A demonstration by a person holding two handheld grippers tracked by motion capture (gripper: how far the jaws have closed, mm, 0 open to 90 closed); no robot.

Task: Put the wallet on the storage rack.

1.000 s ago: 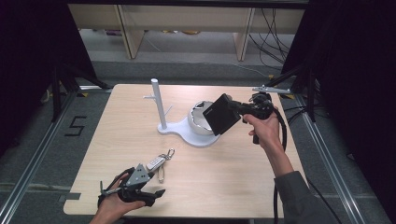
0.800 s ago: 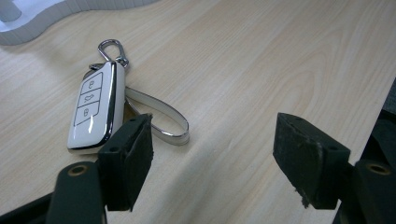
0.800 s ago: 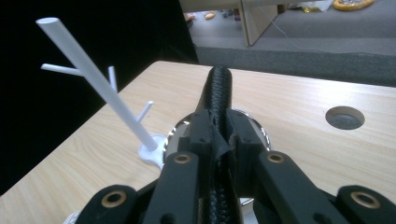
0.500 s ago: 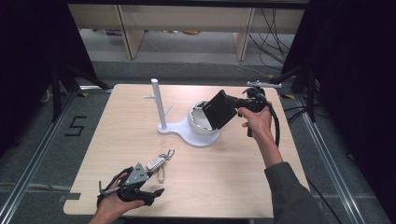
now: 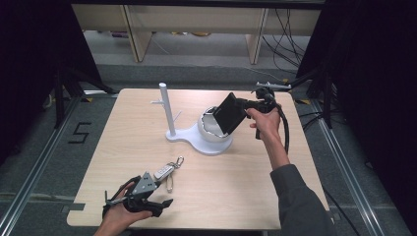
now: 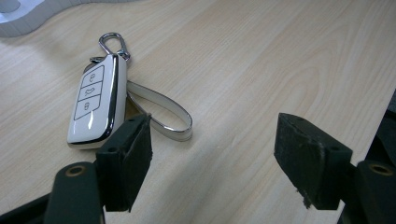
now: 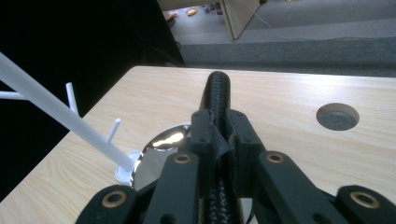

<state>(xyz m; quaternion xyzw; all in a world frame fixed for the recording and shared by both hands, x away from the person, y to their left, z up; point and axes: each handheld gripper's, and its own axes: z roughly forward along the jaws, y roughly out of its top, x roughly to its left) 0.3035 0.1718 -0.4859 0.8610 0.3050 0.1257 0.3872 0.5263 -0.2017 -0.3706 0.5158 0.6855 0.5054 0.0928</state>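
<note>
My right gripper point(image 5: 231, 114) has its jaws pressed together on a flat black object point(image 5: 229, 114) with a woven edge — perhaps a wallet or case, I cannot tell which — and holds it tilted over the shiny bowl point(image 5: 210, 129) on the white stand point(image 5: 194, 138). The right gripper view looks straight down the object's spine, with the bowl's mirrored rim below and the stand's thin white post point(image 5: 165, 109) slanting across to the side.

My left gripper point(image 5: 145, 190) rests low at the near edge of the table point(image 5: 290, 172), its jaws spread wide with nothing between them. The white key fob point(image 6: 94, 105), with its silver loop and clip, lies flat on the wood just beyond the nearer jaw — beside it, not inside the gap.

I judge the step in hand to be setting the black object into the bowl. To do it well I would keep the spine level, centre it over the rim and lower it before loosening the grip, staying clear of the post's small pegs. For the fob, I would shift the left jaws sideways until they straddle its body, then close.
</note>
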